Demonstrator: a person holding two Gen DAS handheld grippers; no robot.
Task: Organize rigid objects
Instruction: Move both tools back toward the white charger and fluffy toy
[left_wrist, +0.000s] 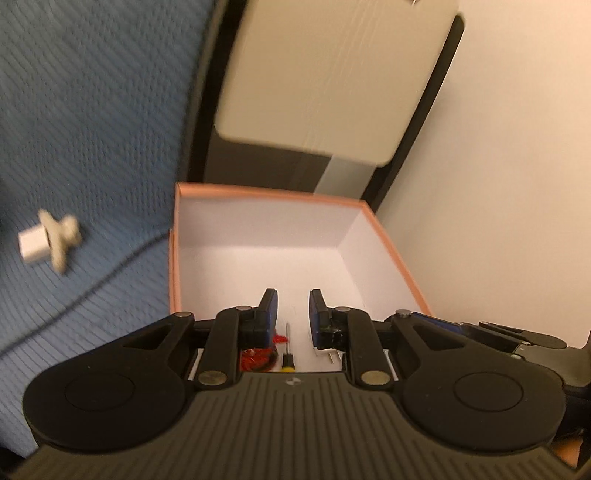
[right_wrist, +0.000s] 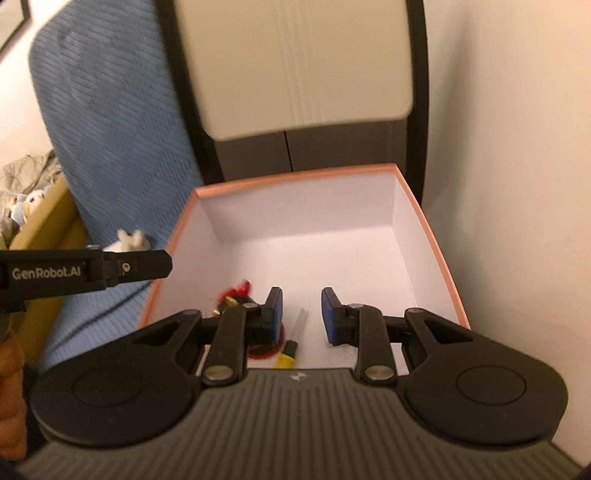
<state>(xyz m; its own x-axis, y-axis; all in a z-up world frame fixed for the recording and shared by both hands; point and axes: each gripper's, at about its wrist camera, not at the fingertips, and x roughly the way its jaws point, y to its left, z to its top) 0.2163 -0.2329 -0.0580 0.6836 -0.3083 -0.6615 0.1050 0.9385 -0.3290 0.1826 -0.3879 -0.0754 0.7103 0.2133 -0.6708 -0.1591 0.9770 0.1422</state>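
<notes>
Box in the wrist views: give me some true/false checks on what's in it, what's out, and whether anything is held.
1. The screwdriver lies inside the box. True.
2. The white plug is in the box. False: it lies outside, on the blue blanket to the box's left.
3. The left gripper holds the screwdriver. False: nothing sits between its pads.
4. A red item lies beside the screwdriver. True.
5. The far end of the box floor is bare. True.
</notes>
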